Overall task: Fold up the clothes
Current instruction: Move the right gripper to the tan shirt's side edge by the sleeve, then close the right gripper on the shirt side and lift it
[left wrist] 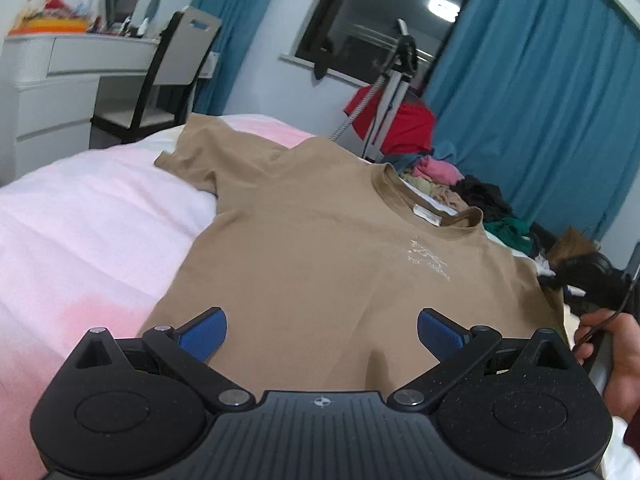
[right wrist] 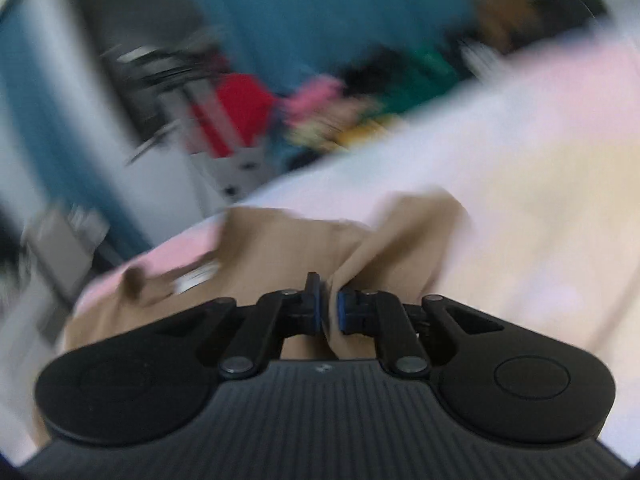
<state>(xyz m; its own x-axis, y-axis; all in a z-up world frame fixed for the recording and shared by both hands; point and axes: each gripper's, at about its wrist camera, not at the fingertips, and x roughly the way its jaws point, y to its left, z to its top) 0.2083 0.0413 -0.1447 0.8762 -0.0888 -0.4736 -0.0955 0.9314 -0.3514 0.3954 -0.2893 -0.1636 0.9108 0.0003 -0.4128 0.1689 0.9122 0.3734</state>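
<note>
A tan T-shirt with a small white chest print lies spread face up on the pink bed cover, collar toward the far right. My left gripper is open and empty, hovering over the shirt's lower body. My right gripper is shut on a bunched fold of the tan T-shirt and holds it raised; this view is blurred by motion. The right gripper and the hand holding it also show at the right edge of the left wrist view.
A pile of mixed clothes lies beyond the shirt's collar. A stand with a red garment is behind it. A white desk and dark chair stand far left. Blue curtains cover the wall.
</note>
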